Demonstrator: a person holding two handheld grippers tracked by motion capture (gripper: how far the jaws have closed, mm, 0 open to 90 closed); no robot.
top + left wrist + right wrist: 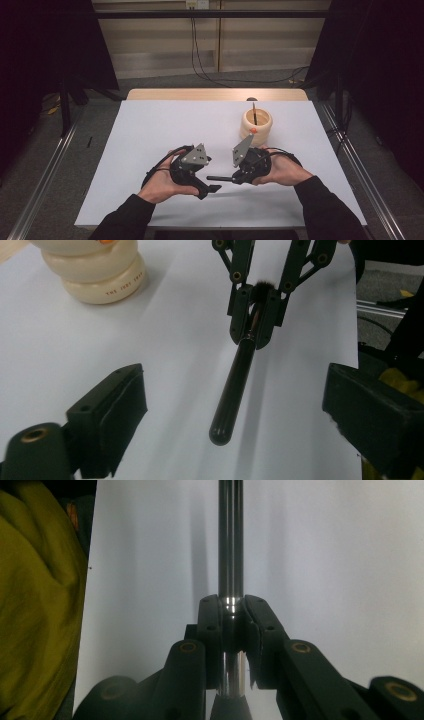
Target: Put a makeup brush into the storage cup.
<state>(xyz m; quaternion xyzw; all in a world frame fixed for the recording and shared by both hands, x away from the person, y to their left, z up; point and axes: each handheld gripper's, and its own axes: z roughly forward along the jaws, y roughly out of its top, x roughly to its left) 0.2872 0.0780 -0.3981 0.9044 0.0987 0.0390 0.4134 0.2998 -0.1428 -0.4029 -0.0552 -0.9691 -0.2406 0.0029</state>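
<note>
A black-handled brush (218, 178) is held level just above the white table (160, 130), with my right gripper (235, 177) shut on it near the bristle end. In the right gripper view both jaws of my right gripper (231, 605) clamp the shiny shaft of the brush (230, 540). The brush's rounded handle end (222, 432) points toward my left gripper (237, 385), whose jaws stand wide open on either side of it without touching. In the high view my left gripper (209, 175) faces the handle tip from the left.
A cream ringed holder (256, 125) stands behind the right hand with a thin dark stick (254, 112) upright in it and an orange spot on its front. The holder (95, 275) is also in the left gripper view. Yellow-green cloth (35, 605) lies past the table's edge.
</note>
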